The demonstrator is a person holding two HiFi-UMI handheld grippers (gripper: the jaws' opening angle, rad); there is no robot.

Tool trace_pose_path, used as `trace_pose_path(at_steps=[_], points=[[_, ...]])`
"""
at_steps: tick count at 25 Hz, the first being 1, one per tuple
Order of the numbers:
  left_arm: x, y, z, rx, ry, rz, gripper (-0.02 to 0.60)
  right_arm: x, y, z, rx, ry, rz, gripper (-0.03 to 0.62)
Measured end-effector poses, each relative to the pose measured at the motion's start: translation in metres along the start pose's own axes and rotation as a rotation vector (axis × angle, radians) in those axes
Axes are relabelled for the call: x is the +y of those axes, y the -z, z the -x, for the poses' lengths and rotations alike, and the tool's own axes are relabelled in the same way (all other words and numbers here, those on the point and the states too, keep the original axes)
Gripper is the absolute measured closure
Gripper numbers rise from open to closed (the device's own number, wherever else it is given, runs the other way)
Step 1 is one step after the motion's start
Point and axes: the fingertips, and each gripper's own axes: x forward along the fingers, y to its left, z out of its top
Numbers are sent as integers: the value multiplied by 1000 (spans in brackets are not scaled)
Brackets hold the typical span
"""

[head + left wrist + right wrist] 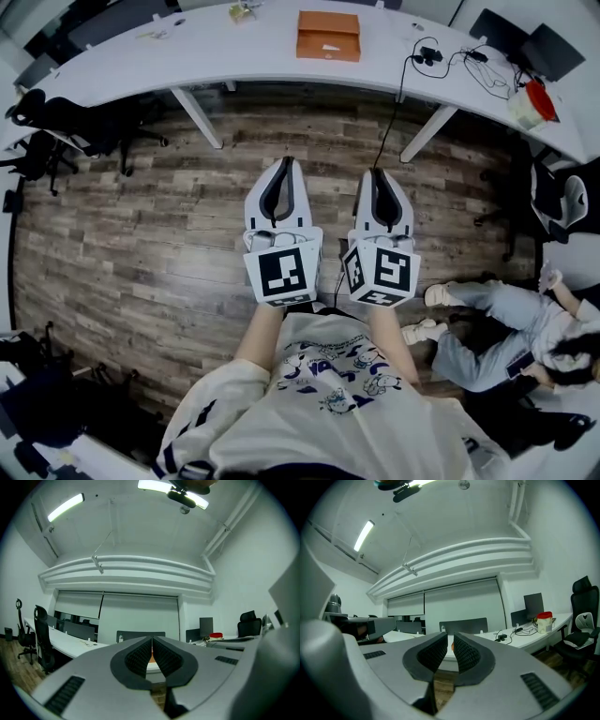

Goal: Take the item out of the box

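Box [328, 35] on desk [234, 52], well ahead of L gripper [284, 162], R gripper [377, 172] jaws.

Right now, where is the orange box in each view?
Head view: orange box, top centre, on the white table.
Left gripper view: a thin orange sliver beyond the jaws, lower centre.
Right gripper view: the same sliver beyond the jaws, lower centre.
Shared landmark: red-topped container, right of the box in all.
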Motion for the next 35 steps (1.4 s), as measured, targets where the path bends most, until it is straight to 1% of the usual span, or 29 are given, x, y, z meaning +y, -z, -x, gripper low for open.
trace_pose_path(at_steps=[3, 12, 19, 23, 29, 35], points=[[9, 0, -29, 9, 13, -11, 560, -1, -4, -29, -1, 7, -1, 536], [51, -2, -110, 5, 39, -11, 560, 8, -11, -119, -2, 37, -10, 536], [85, 3, -162, 8, 61, -12, 560, 21, -9, -178, 4, 60, -13, 536], [99, 4, -183, -10, 61, 26, 560, 27, -5, -199, 13, 70, 2, 536], [107, 13, -203, 4, 65, 49, 560, 23, 2, -218, 37, 86, 1, 536], [110, 24, -222, 42, 75, 24, 560, 19, 6, -237, 52, 89, -2, 536]])
